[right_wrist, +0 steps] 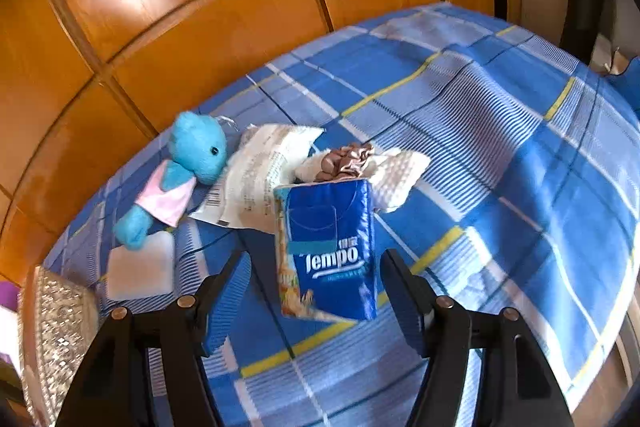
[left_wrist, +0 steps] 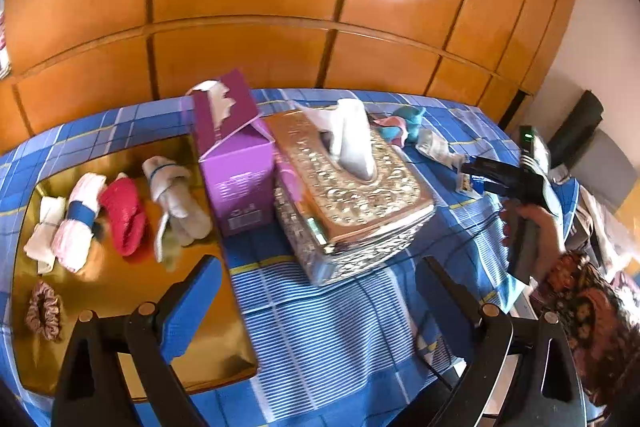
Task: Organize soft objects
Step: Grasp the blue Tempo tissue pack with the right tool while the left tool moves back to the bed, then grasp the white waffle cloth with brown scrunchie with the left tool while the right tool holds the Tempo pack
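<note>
Tempo tissue pack (right_wrist: pixel 330 247) between spread right tool (right_wrist: pixel 316 291), left tool (left_wrist: pixel 316 291) spread above gold tray (left_wrist: pixel 120 291) edge

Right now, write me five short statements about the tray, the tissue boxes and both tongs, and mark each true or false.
1. The red rolled cloth lies on the gold tray. True.
2. The left tongs grip the purple box. False: they are open and hold nothing.
3. A tissue sticks up from the silver tissue box. True.
4. The blue Tempo pack lies between the open fingers of the right tongs. True.
5. The blue plush bear sits on the gold tray. False: it lies on the checked cloth, beside a white packet.
</note>
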Demonstrator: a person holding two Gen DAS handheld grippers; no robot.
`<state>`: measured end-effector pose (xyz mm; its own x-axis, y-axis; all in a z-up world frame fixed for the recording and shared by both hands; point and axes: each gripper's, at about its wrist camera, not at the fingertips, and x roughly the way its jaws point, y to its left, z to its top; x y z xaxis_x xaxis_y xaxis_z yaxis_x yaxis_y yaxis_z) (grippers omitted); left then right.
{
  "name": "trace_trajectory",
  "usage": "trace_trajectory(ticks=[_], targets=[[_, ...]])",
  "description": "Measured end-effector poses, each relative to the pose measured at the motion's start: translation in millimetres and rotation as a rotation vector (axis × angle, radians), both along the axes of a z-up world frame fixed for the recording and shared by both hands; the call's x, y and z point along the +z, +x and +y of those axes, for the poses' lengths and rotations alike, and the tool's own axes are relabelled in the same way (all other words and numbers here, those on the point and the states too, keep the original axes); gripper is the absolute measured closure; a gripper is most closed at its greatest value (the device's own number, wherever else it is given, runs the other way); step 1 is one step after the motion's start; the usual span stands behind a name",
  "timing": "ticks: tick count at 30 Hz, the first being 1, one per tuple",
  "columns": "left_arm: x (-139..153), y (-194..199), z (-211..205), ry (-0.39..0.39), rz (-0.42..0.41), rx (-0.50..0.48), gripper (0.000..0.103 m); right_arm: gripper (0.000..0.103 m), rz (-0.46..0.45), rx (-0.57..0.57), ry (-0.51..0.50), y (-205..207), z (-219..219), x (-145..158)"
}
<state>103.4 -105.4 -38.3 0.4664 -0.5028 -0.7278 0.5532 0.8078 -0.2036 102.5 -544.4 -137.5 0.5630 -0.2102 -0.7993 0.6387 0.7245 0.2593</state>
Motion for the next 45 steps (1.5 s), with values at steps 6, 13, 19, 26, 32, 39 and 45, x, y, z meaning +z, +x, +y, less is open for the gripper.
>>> trace_trajectory(ticks=[6,13,19,26,32,39,45], targets=[[1.9,-2.3,-23.8,0.019,0.002,-0.041,0.005,0.049,-0.020,-0.001,-0.015,0.3,-6.7,-18.0],[11.7,-4.2,-62.7,0.012,0.002,-0.113,0.005,0.051,-0.169,-0.024,-0.023,-39.8,-8.9,-15.6],[21.0,-3.7,-120.2,0.036,-0.023,-0.218,0.005,0.051,-0.301,-0.117,0.081,-72.6,-27.1,-24.9],[26.7,16.8,-199.0,0.102,-0.032,-0.294,0.005,0.051,-0.336,-0.111,0.078,-75.5,-27.9,-28.2],[19.6,46.3,-273.8,0.244,-0.028,-0.381,0.004,0.051,-0.368,-0.112,0.083,-78.1,-29.1,-29.4],[-1.0,75.4,-343.0,0.153,0.141,-0.397,0.004,0.051,-0.422,-0.175,0.057,-92.4,-28.9,-28.0],[-53.3,107.6,-391.8,0.037,0.520,-0.293,0.004,0.051,-0.467,-0.239,0.046,-103.4,-31.0,-28.4]])
